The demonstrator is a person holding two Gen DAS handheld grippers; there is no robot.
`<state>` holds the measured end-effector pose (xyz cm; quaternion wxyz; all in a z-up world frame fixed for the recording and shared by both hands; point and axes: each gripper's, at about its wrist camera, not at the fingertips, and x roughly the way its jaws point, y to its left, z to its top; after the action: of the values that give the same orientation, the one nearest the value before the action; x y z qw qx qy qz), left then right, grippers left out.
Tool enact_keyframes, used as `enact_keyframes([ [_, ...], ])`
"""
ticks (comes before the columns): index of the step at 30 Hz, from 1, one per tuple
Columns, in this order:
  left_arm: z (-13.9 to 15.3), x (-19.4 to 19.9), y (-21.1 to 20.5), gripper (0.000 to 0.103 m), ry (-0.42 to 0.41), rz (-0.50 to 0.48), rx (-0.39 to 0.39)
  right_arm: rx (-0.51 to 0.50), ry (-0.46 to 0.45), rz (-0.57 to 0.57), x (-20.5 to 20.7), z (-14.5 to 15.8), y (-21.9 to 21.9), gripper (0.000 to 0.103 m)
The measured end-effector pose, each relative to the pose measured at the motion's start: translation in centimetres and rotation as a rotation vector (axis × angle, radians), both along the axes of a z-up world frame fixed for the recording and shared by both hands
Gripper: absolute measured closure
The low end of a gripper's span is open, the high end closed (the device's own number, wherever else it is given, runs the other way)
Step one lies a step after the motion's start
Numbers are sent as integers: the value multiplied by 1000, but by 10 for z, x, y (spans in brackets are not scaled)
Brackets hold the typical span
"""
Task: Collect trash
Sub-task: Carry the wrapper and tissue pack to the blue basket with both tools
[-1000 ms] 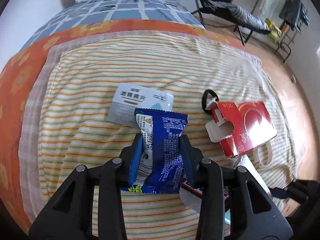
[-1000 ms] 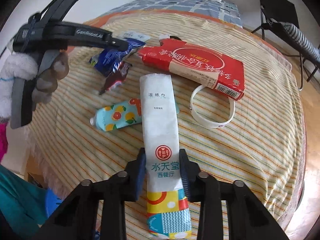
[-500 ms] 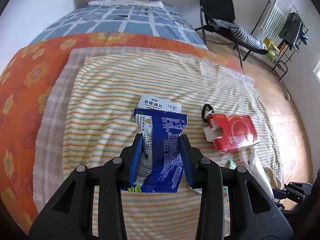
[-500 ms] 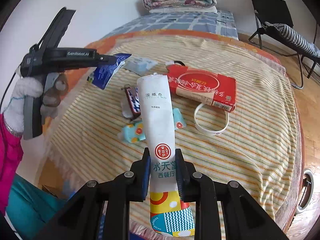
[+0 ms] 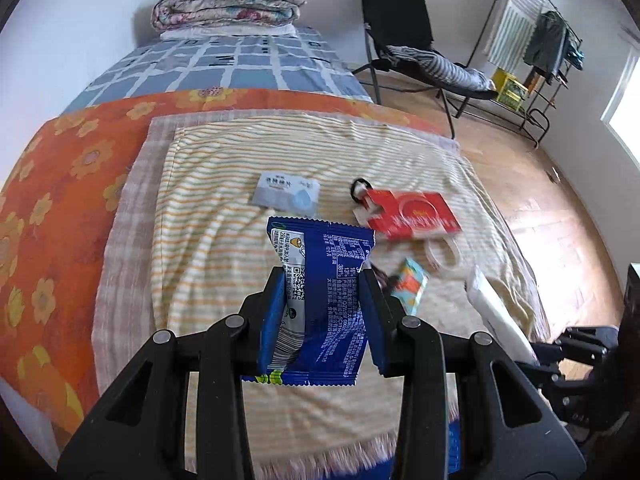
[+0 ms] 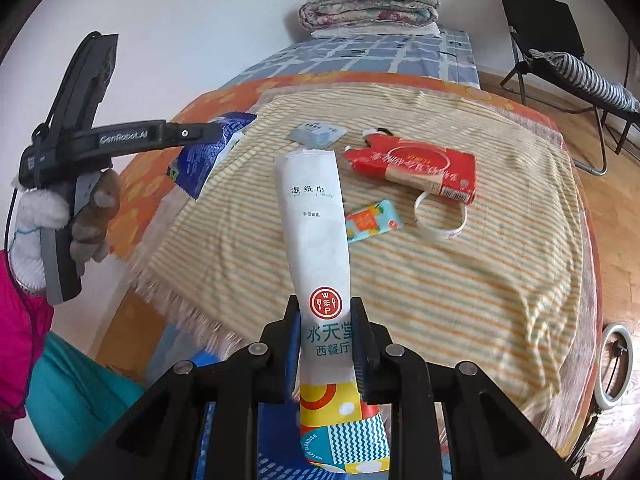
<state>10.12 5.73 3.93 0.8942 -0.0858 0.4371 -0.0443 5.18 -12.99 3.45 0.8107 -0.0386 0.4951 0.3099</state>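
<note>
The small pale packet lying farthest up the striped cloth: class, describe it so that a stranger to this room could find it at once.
Start at the bed, on the yellow striped cloth spread over its near end. At the far side of the litter, left of the torn red carton, lies the small packet. Unlike its colourful neighbours it is flat, pale grey-white with blue print.

walls: plain white | floor (image 5: 560,216): wood | bed (image 5: 240,68): blue checked cover, folded quilt (image 5: 226,2) at head | black folding chair (image 5: 400,40) | clothes rack (image 5: 540,40) | window (image 5: 626,116): bright daylight
</note>
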Motion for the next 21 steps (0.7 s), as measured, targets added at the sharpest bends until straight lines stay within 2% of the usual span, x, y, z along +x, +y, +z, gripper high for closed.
enact_keyframes([
  [8,-3,-59,-11,66,2,-32,0,-5,22,54,-49,-3,2,81],
  [21,-32,-130,-35,66,54,-104,5,-41,107,115,-105,-34,5,81],
])
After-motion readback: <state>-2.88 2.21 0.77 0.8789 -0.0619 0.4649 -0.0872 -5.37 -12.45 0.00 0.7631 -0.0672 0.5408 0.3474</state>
